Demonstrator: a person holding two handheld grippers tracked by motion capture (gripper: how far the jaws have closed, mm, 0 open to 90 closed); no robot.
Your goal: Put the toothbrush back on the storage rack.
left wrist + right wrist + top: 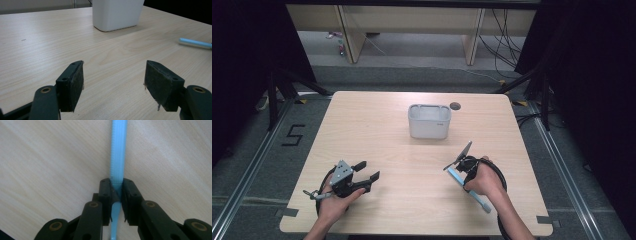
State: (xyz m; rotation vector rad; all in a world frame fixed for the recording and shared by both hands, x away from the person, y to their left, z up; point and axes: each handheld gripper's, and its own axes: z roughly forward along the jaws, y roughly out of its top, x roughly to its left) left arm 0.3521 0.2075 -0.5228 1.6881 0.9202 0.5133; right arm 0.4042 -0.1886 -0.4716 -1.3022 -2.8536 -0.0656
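On the light wooden desk [377, 125], a white rectangular plastic tub [429, 121] stands toward 12 o'clock. The right tool [116, 192] is clamped on a long, thin light-blue plastic strip [117, 155], gripping it partway along so it sticks out both ways; the strip lies at about 4 o'clock. The left tool [366, 170], at 8 o'clock, hovers with its jaws wide apart, nothing between them.

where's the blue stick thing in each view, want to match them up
High view: the light blue stick lies lower right, under the right hand, in the right tool.
Left gripper view: its end shows at the right edge.
Right gripper view: centre, clamped between the jaws.
Shared landmark: the wooden table.
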